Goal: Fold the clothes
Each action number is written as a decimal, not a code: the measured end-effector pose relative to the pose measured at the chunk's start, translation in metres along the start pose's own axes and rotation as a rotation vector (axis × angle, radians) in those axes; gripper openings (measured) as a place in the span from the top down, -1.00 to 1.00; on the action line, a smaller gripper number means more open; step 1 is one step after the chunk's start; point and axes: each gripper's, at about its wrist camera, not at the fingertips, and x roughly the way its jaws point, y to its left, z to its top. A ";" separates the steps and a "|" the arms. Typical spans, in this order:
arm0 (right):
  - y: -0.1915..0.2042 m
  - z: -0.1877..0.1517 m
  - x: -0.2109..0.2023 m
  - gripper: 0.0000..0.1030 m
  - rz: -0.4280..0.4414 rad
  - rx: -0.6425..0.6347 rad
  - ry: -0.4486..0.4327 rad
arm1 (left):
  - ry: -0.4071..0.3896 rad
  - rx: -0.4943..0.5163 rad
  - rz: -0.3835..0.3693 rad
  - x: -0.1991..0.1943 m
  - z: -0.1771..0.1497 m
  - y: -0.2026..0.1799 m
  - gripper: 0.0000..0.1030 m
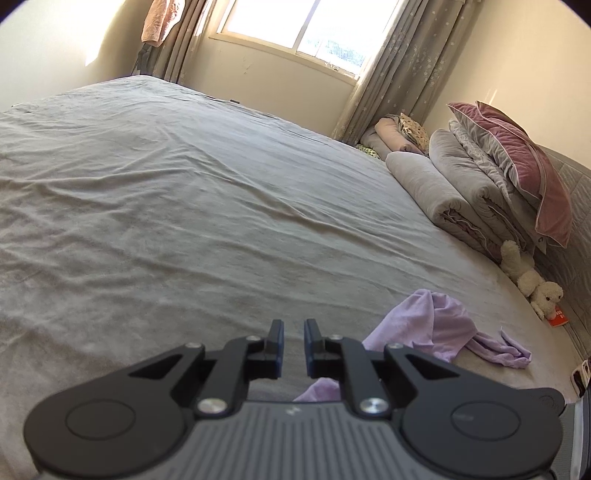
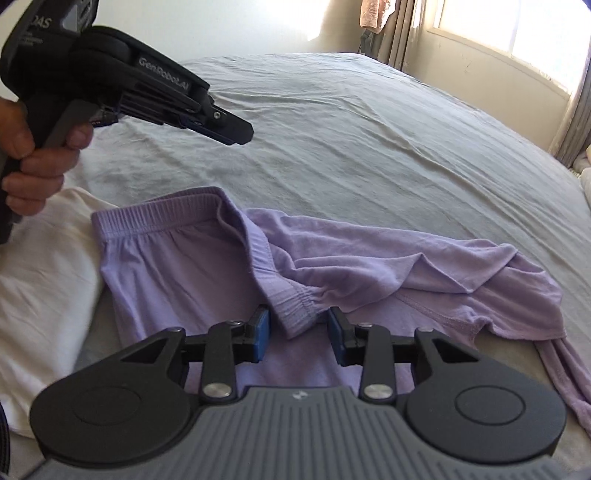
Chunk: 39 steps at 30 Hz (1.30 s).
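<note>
Lilac jersey, thin and limp, the trousers (image 2: 207, 258) lay rumpled on the grey bed sheet (image 2: 351, 122), waistband turned back, legs trailing right. They looked light and prone to sag, so the ribbed waistband (image 2: 295, 306) seemed your firmest hold. Your right gripper (image 2: 298, 336) stood wide, straddling that band without pinching it. Your left gripper (image 1: 293, 347) hung above the sheet, nearly closed, holding nothing.

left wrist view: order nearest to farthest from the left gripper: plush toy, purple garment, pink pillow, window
1. purple garment, just right of the left gripper.
2. plush toy, right, by the headboard.
3. pink pillow, right, atop folded bedding.
4. window, far wall.
</note>
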 end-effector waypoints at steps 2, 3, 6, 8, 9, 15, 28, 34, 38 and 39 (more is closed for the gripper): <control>-0.007 0.005 0.003 0.76 -0.011 0.024 -0.010 | 0.009 0.002 0.001 0.000 0.000 0.001 0.64; -0.010 0.009 0.003 0.80 -0.016 0.034 -0.016 | 0.016 0.007 -0.002 0.001 -0.001 0.001 0.57; -0.017 0.024 0.005 0.82 -0.038 0.037 -0.046 | 0.037 0.021 -0.009 0.004 -0.003 0.001 0.20; -0.021 0.036 0.007 0.82 -0.053 0.018 -0.069 | 0.051 0.031 -0.014 0.005 -0.004 0.000 0.12; -0.022 0.044 0.010 0.82 -0.057 0.002 -0.079 | 0.058 0.035 -0.016 0.006 -0.005 0.000 0.12; -0.023 0.086 0.039 0.82 -0.045 -0.150 -0.113 | 0.116 0.029 -0.005 0.015 -0.008 0.005 0.12; -0.002 0.137 0.112 0.82 0.039 -0.331 -0.022 | 0.221 -0.024 0.011 0.025 -0.012 0.021 0.19; 0.003 0.151 0.131 0.71 0.064 -0.346 0.019 | 0.236 0.003 0.012 0.026 -0.014 0.019 0.19; -0.019 0.156 0.125 0.45 0.098 -0.214 0.011 | 0.252 -0.007 0.000 0.025 -0.013 0.019 0.19; -0.026 0.157 0.123 0.38 0.104 -0.171 0.003 | 0.255 -0.009 -0.001 0.025 -0.012 0.019 0.19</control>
